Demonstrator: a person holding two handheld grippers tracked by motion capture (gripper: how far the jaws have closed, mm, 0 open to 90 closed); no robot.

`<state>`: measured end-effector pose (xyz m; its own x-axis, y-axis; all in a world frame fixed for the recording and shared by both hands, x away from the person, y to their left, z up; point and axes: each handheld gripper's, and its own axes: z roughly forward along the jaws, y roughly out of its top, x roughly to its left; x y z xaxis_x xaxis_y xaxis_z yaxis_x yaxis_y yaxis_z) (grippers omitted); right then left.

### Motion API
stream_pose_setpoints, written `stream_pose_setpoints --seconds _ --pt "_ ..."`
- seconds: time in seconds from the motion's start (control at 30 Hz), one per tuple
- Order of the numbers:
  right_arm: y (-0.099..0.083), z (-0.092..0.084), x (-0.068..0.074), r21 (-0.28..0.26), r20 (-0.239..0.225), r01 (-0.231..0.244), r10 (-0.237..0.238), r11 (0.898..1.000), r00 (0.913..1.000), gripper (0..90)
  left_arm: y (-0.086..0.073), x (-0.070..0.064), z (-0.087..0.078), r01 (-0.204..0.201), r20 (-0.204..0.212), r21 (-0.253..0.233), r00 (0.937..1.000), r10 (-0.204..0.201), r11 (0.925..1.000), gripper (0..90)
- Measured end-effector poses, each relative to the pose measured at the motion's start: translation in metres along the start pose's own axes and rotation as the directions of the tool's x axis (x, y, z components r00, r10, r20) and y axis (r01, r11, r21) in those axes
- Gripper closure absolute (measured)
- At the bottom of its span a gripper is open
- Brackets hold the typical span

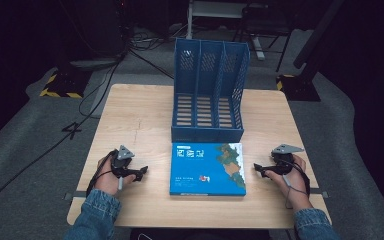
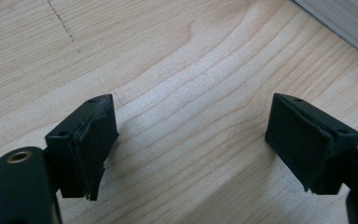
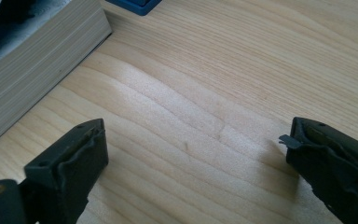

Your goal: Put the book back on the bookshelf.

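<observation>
1. Book (image 1: 207,169) flat, table (image 1: 140,120) centre-near, just before blue file rack (image 1: 208,90).
2. Left gripper (image 1: 141,172) left of book, jaws wide apart, empty.
3. Right gripper (image 1: 258,169) right, wide apart, empty.
4. Right gripper view: book's page edge (image 3: 37,70).

A wooden table (image 1: 140,115) bears a book (image 1: 207,168) and blue file rack (image 1: 208,92).

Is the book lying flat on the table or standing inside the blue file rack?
Flat: the book lies cover up before the empty rack.
</observation>
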<state>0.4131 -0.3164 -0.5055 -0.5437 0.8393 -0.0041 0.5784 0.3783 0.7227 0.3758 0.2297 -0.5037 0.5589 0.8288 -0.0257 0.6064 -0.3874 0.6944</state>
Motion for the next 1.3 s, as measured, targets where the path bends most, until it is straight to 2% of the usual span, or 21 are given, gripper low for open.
stream_pose_setpoints --seconds 0.07,0.2,0.23,0.3,0.4,0.6,0.67,0.73,0.8,0.83,0.87,0.93,1.0,1.07,1.3 --pt "-0.001 -0.001 -0.001 -0.008 0.006 -0.003 0.003 1.0 1.0 9.9 0.001 0.001 -0.002 0.007 -0.004 0.003 1.0 -0.007 1.0 29.1" --pt "-0.002 -0.002 -0.002 -0.015 0.007 -0.006 0.007 1.0 1.0 13.6 0.003 0.002 -0.007 0.042 -0.015 -0.015 0.999 -0.042 0.999 30.3" --pt "-0.002 -0.003 -0.002 -0.018 0.008 -0.009 0.009 1.0 0.9999 14.5 0.004 0.003 -0.009 0.038 -0.015 -0.011 0.9992 -0.038 0.9992 30.7" --pt "-0.002 -0.003 -0.003 -0.021 0.007 -0.009 0.009 1.0 0.9999 14.8 0.008 0.001 -0.013 0.046 -0.008 -0.016 0.9989 -0.046 0.9988 31.5" --pt "-0.002 -0.003 -0.002 -0.02 0.009 -0.008 0.008 1.0 0.9999 14.9 0.016 -0.006 -0.02 0.038 0.009 -0.031 0.9993 -0.037 0.9988 32.1" --pt "-0.003 -0.004 -0.002 -0.022 0.012 -0.011 0.011 1.0 0.9999 15.2 0.027 -0.017 -0.026 0.04 0.046 -0.067 0.9983 -0.037 0.9969 32.4" --pt "-0.003 -0.004 -0.002 -0.021 0.01 -0.009 0.009 1.0 0.9999 15.4 0.032 -0.022 -0.028 0.045 0.077 -0.079 0.9963 -0.039 0.9959 32.5" --pt "-0.004 -0.005 -0.001 -0.022 0.01 -0.01 0.01 1.0 0.9999 16.4 0.036 -0.028 -0.03 0.052 0.117 -0.094 0.9923 -0.04 0.9942 32.9" --pt "-0.004 -0.007 0.0 -0.013 0.01 -0.011 0.011 1.0 0.9999 20.4 0.041 -0.038 -0.028 0.034 0.152 -0.105 0.9883 -0.018 0.9939 33.2" --pt "-0.002 -0.01 0.002 0.005 -0.005 -0.006 0.006 1.0 1.0 27.2 0.043 -0.042 -0.027 0.033 0.168 -0.103 0.9856 -0.016 0.9942 33.2" --pt "-0.001 -0.013 0.003 0.009 -0.031 -0.01 0.01 1.0 0.9995 29.1 0.044 -0.044 -0.025 0.027 0.178 -0.101 0.9839 -0.008 0.9946 33.2" --pt "0.001 -0.017 0.005 0.008 -0.062 -0.018 0.019 1.0 0.9979 26.5 0.047 -0.051 -0.021 0.023 0.213 -0.092 0.977 -0.003 0.9955 33.3" --pt "0.003 -0.022 0.01 0.013 -0.069 0.012 -0.011 1.0 0.9975 25.3 0.048 -0.054 -0.017 0.013 0.225 -0.08 0.9744 0.005 0.9967 33.3" --pt "0.004 -0.024 0.013 0.015 -0.082 0.019 -0.018 1.0 0.9965 24.8 0.049 -0.057 -0.014 0.012 0.233 -0.076 0.9725 0.007 0.997 33.3" --pt "0.009 -0.039 0.038 0.015 -0.169 0.09 -0.086 0.996 0.9818 22.5 0.054 -0.066 0.004 0.014 0.289 -0.051 0.9574 0.002 0.9986 33.7"
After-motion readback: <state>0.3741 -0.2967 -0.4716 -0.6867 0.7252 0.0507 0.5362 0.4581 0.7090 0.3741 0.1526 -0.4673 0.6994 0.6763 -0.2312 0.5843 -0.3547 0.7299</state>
